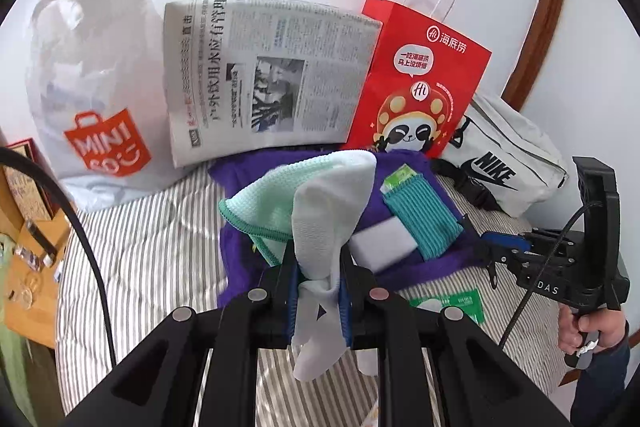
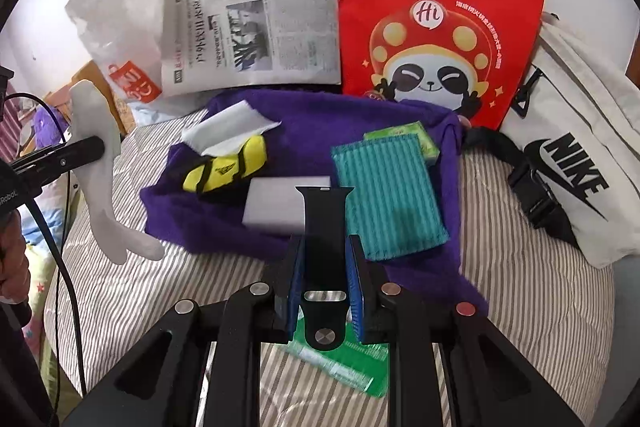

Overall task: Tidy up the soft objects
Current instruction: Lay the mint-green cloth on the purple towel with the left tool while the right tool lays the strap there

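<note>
**Dev:** Sock (image 1: 320,227), left wrist view: white, pinched between the left gripper (image 1: 318,303) pads, held clear of the striped bedding (image 1: 140,247). Toe end stood up past the fingertips, cuff end drooped below them. It hid part of the mint cloth (image 1: 260,203) on the purple towel (image 1: 236,259).

**Kai:** Grip OK?

**Dev:** Pads pressed tight on the fabric near mid-length. My read: fine for carrying, but both ends hung loose, so move slowly and keep the low end off the towel pile.

**Kai:** Other hand there?

**Dev:** Right gripper (image 1: 490,253) showed at the right edge, the person's hand (image 1: 592,327) on its handle. Couldn't read its fingers from that angle.

**Kai:** Right wrist view?

**Dev:** Right gripper (image 2: 324,275) fingers clamped on a black watch strap (image 2: 324,247), strap upright between the blue pads (image 2: 356,287), also off the bed. Below it: white sponge block (image 2: 276,203), teal ribbed cloth (image 2: 384,195), yellow pouch (image 2: 228,167) on the purple towel (image 2: 304,131). Sock (image 2: 100,167) hung at far left from the left gripper's fingers (image 2: 84,149).

**Kai:** Where to drop?

**Dev:** Couldn't tell. Red paper bag (image 2: 440,27), white plastic bag (image 2: 116,27) and Nike pouch (image 2: 572,147) stood behind. Judgement: lower each item in before releasing, one hand at a time.
</note>
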Tool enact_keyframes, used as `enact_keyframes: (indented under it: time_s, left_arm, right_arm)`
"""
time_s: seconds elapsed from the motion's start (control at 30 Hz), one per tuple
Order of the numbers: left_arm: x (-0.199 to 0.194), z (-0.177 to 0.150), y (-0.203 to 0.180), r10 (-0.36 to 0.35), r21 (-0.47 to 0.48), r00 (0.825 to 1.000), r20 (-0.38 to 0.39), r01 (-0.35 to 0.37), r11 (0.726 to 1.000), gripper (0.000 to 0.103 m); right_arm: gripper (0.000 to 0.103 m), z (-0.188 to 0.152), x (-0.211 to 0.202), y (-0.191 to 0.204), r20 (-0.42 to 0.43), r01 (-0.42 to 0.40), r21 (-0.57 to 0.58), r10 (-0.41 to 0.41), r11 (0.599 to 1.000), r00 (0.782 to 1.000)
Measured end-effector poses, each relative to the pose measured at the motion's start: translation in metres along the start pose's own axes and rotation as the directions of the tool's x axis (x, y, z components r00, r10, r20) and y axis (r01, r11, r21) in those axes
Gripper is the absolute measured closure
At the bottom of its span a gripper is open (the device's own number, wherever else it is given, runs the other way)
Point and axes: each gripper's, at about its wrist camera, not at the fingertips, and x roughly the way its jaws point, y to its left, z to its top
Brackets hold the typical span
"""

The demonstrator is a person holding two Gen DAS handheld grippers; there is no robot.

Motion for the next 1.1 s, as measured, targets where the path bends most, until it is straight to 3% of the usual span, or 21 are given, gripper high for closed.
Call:
enact_keyframes:
  time_s: [0.53, 0.73, 1.1]
  left_arm:
    - [0.079, 0.045, 0.009, -0.003, 0.001, 1.0, 0.012, 0.003, 1.0, 0.087]
    - [0.11, 0.026, 0.017, 0.022, 0.042, 0.999, -0.048, -0.02, 0.999, 0.087]
    - [0.129, -0.001, 0.022, 0.034, 0.072, 0.993, -0.115, -0.026, 0.997, 0.086]
  right_arm:
    - [0.082, 0.022, 0.035, -0.019, -0.017, 0.013, 0.016, -0.013, 1.0, 1.0]
    - [0.082, 0.026, 0.058, -0.02, -0.041, 0.008, 0.017, -0.008, 1.0, 0.999]
    - [0.082, 0.064, 0.097, 0.001, -0.027, -0.034, 0.007, 0.034, 0.999, 0.999]
